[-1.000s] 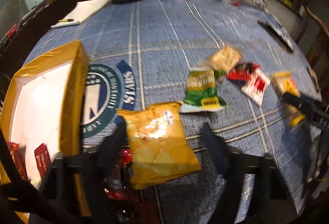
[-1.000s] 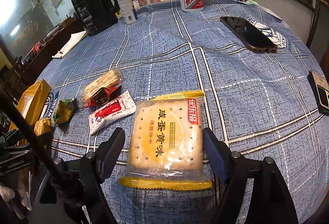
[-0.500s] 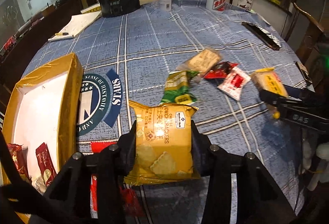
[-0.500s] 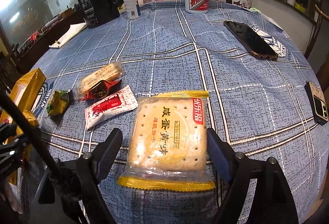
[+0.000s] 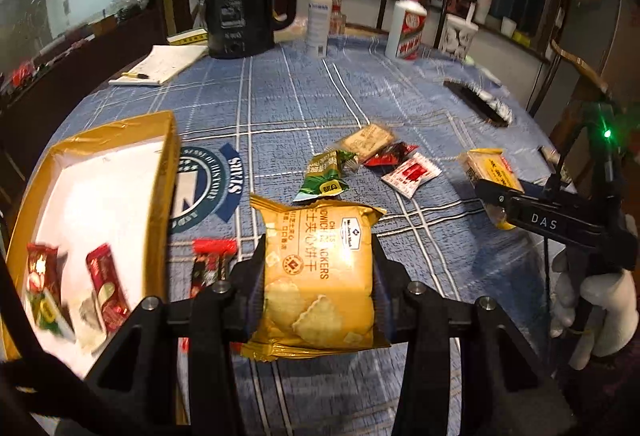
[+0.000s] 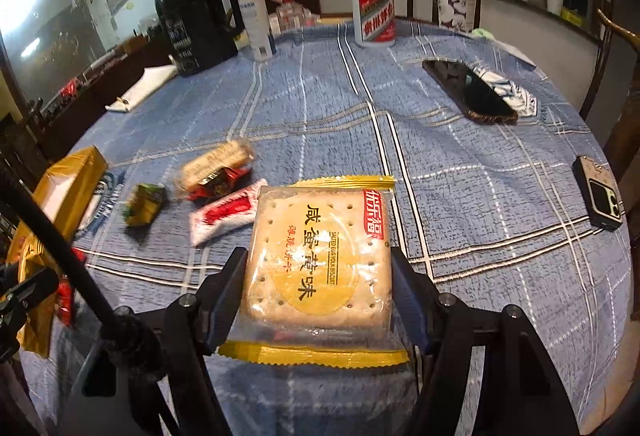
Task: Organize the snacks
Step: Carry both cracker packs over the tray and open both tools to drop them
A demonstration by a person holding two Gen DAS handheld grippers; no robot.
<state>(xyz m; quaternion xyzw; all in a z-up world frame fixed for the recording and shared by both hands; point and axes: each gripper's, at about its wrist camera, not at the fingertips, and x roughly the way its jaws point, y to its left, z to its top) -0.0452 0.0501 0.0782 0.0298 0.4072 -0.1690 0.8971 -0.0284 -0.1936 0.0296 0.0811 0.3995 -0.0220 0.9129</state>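
My left gripper (image 5: 318, 268) is shut on a yellow sandwich-cracker packet (image 5: 320, 276), held up off the blue checked tablecloth. To its left stands a gold box (image 5: 160, 139) with a white inside, and several small snacks lie in it. My right gripper (image 6: 318, 284) has its jaws closing, and both pads touch the sides of a clear salted-egg biscuit packet (image 6: 320, 260). A green packet (image 5: 324, 175), a tan cracker packet (image 5: 368, 139), a red packet (image 5: 390, 153) and a white-red packet (image 5: 412, 171) lie mid-table. A red stick packet (image 5: 208, 264) lies beside the box.
At the far edge stand a black kettle (image 5: 244, 7), a white pump bottle (image 5: 318, 19) and a white-red bottle (image 6: 372, 7). A notepad (image 5: 160, 65) lies far left. Two phones (image 6: 468, 91) (image 6: 600, 195) lie on the right. A gloved hand (image 5: 592, 308) holds the right gripper.
My left gripper shut on the yellow packet and lifted it from the cloth. My right gripper's jaws narrowed from a wide gap onto the biscuit packet's sides.
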